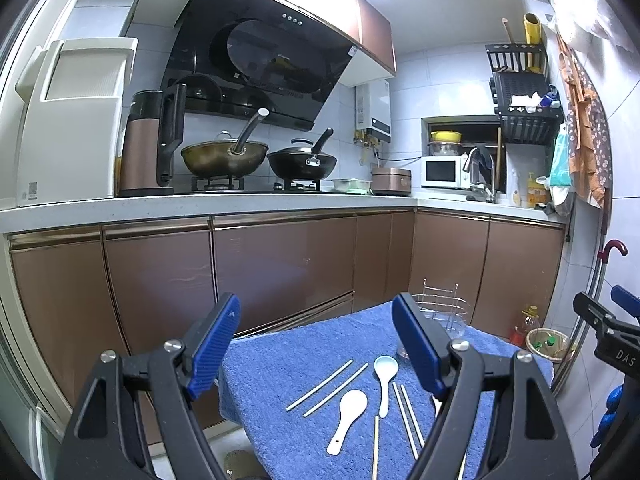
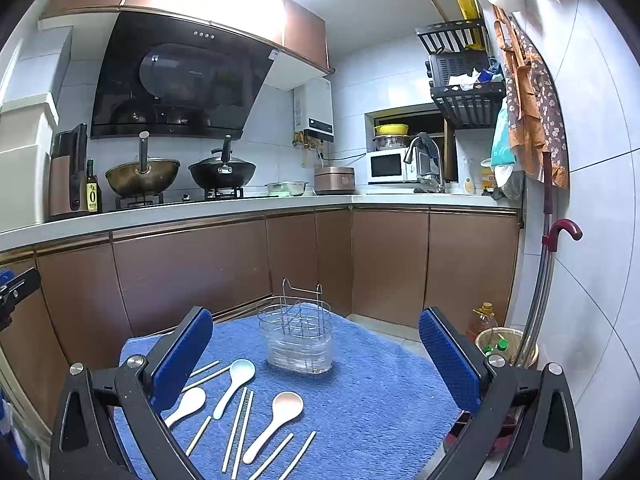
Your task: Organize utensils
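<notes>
A blue towel covers a small table. On it lie three spoons: a white one, a pale blue one and a pinkish one, with several pale chopsticks among them. A clear utensil holder with a wire rack stands upright behind them. My right gripper hovers open above the spoons, holding nothing. In the left wrist view my left gripper is open too, above the white spoon, the pale blue spoon and the chopsticks; the holder is partly hidden behind its right finger.
Brown cabinets and a white counter with two woks, a microwave and a faucet run behind the table. An oil bottle and a wicker bin sit on the floor at right, beside a leaning red-handled pole.
</notes>
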`<act>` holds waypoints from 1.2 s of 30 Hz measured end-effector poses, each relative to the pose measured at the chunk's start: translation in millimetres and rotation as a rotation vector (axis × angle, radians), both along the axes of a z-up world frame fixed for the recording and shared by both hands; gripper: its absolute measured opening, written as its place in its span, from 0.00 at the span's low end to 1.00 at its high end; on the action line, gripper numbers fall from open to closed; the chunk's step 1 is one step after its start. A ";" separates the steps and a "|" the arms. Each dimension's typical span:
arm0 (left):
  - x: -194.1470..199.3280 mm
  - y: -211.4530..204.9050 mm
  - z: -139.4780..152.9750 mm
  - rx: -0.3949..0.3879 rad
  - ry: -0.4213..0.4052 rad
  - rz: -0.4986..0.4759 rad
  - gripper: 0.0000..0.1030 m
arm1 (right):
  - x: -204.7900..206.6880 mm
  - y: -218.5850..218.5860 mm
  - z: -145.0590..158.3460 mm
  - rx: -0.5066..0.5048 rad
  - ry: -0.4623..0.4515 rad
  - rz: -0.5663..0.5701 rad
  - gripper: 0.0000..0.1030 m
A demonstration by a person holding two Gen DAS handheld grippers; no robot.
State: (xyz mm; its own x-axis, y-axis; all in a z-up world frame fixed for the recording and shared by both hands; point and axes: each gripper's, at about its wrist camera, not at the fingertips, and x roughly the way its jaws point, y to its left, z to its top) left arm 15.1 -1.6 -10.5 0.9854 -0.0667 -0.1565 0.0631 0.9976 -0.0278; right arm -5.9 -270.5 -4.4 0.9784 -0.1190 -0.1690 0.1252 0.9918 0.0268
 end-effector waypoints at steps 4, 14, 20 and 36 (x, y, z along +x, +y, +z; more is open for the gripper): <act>3.5 -2.4 -0.1 0.006 0.006 -0.011 0.75 | -0.5 -5.3 0.0 0.005 -0.001 -0.001 1.00; 17.9 -6.6 -2.9 0.027 0.019 -0.021 0.75 | 3.7 -8.6 1.5 -0.003 0.006 -0.007 1.00; 32.7 -4.6 -4.0 0.012 0.039 -0.019 0.75 | 13.0 -13.2 -0.3 -0.006 0.029 -0.002 1.00; 98.1 -7.5 -26.4 0.023 0.202 -0.039 0.75 | 44.5 -38.3 -17.6 0.004 0.159 0.023 1.00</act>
